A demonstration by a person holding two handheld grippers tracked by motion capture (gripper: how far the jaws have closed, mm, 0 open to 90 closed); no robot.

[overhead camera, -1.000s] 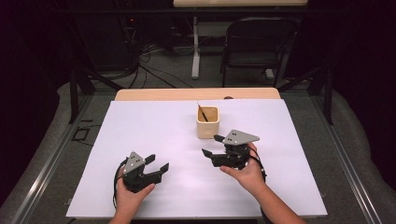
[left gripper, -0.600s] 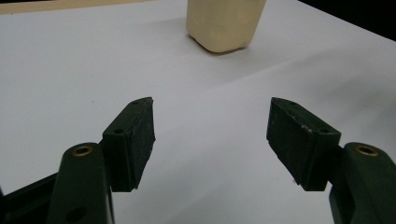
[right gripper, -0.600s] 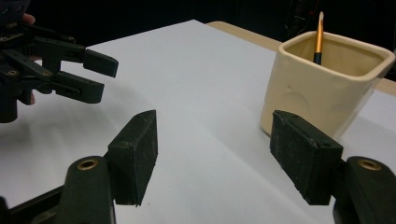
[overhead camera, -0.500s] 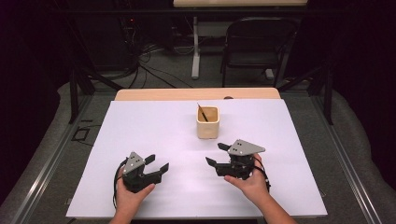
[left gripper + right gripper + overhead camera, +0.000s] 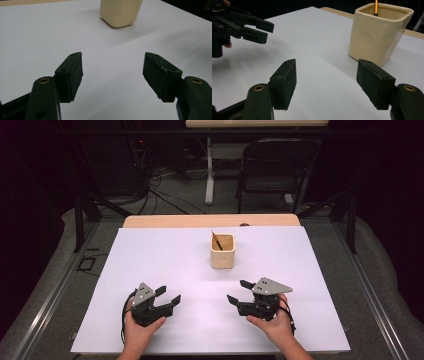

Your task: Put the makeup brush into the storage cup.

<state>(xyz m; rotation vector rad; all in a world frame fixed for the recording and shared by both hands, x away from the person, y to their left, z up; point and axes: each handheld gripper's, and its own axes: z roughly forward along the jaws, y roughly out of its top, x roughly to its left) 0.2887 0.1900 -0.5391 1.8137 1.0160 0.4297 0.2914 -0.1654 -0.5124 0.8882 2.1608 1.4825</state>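
1. High view: the left tongs [image 5: 169, 297] and right tongs [image 5: 239, 291] rest low over the white bench [image 5: 165, 255], both spread and empty. The cream cup [image 5: 222, 251] stands beyond them, nearer the right tongs, with a pencil [image 5: 216, 240] leaning inside.
2. Left gripper view: jaws apart; the cup [image 5: 120, 11] stands ahead, well clear.
3. Right gripper view: jaws apart; the cup [image 5: 379, 32] is near, ahead to the right, and the left tongs [image 5: 263, 31] gape at upper left.

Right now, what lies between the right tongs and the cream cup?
Nothing: only bare white table cover separates the open right tongs from the cream cup, as the high view and the right gripper view both show.
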